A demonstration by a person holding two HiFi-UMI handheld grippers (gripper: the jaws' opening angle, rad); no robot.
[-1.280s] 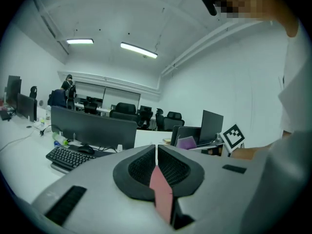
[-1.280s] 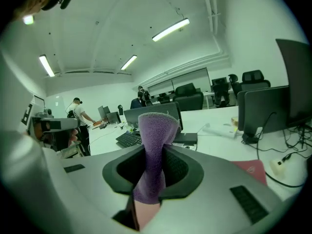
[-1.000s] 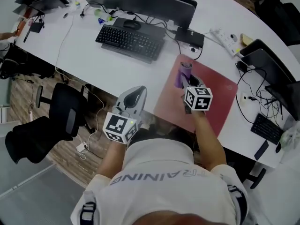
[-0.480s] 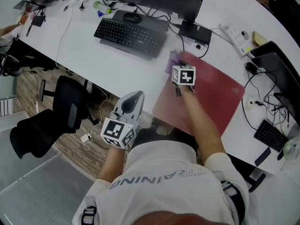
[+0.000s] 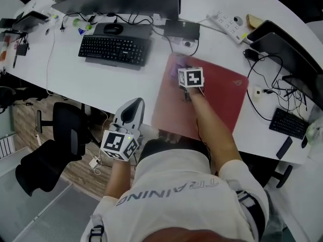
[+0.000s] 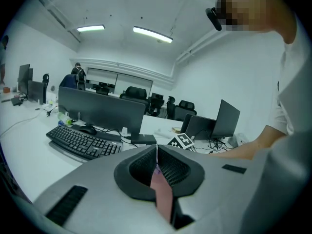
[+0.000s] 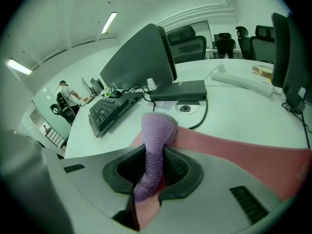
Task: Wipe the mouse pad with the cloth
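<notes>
While the purple cloth (image 7: 157,140) is over the far left corner of the red mouse pad (image 5: 222,95), it is pinched between the jaws of the right claw (image 7: 155,155). The jaws press in on it from both sides, and its rounded end sticks out past their tips toward the pad's far edge. Whether that end presses on the pad's surface cannot be told. The cloth is a thick, fuzzy terry strip, folded into a soft roll. The pad is a large, flat, smooth rectangle lying on the white bench (image 5: 126,79). The right claw's inner pads are dark with a fine gridded texture, set in a grey moulded shell, and its cube with black-and-white square markers shows above the pad's left part. The left claw (image 6: 157,161) has its jaws pressed together with nothing between them. It is well apart from the pad's near left corner, by the bench's front edge. A black keyboard (image 5: 113,49) lies to the left of the pad, and a white power strip (image 5: 227,26) lies beyond the pad's far edge.
</notes>
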